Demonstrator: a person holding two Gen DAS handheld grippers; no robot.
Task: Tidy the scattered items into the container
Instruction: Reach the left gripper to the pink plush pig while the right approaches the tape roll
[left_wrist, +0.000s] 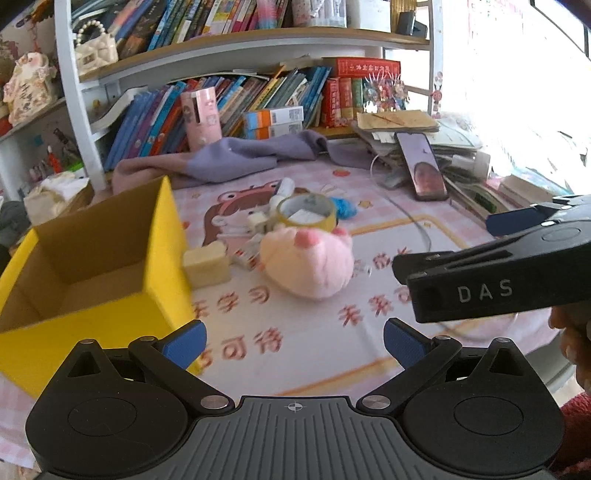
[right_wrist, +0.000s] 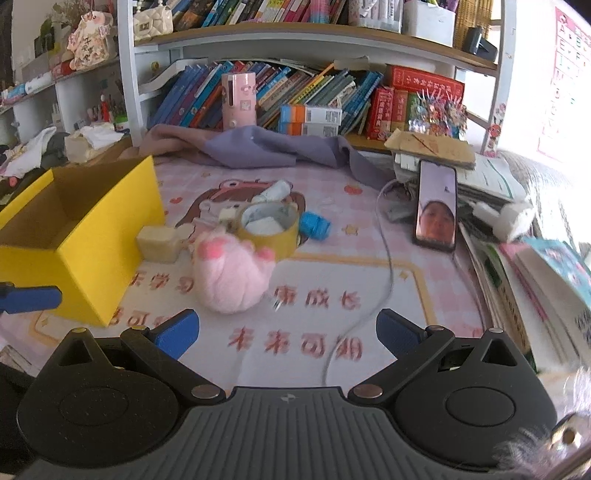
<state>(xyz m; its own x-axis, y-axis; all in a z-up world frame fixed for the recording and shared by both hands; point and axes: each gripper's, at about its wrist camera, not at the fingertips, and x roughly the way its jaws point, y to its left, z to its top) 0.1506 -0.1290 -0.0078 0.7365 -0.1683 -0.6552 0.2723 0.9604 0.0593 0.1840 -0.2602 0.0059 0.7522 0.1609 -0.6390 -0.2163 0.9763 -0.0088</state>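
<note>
Both grippers hover over a table covered by a pink printed cloth (right_wrist: 369, 280).

**Left gripper** (left_wrist: 294, 341): jaws spread wide, nothing between the blue pads (left_wrist: 186, 341). Its view looks across the cloth toward the item cluster at 12 o'clock.

**Right gripper** (right_wrist: 287, 334): jaws spread wide, empty. In the left wrist view it enters from 3 o'clock, black body marked "DAS", tip pointing toward the plush.

**Container:** a yellow box (left_wrist: 162, 236) with a brown cardboard interior stands open-topped at 9 to 10 o'clock in both views. No items show inside it.

**Scattered items**, grouped near mid-table, just right of the box:
- Pink plush (left_wrist: 308, 262), nearest the grippers, lying on the cloth.
- Tape roll (left_wrist: 306, 212), directly behind the plush and touching it; something white sits inside its ring.
- Beige block (left_wrist: 207, 264), between the box and the plush, just beside the box corner.
- Blue item (right_wrist: 314, 226), at 3 o'clock of the tape roll.
- White tube (right_wrist: 275, 192), behind the tape roll.
- Small white pieces lie between the block and the tape roll; their kind cannot be told.

**Surroundings:** a phone (right_wrist: 436, 206) leans upright at 2 o'clock. A cable (right_wrist: 384, 266) runs across the cloth. A purple cloth (right_wrist: 258, 146) lies bunched at 12 o'clock, in front of a shelf of books (right_wrist: 295, 96).
</note>
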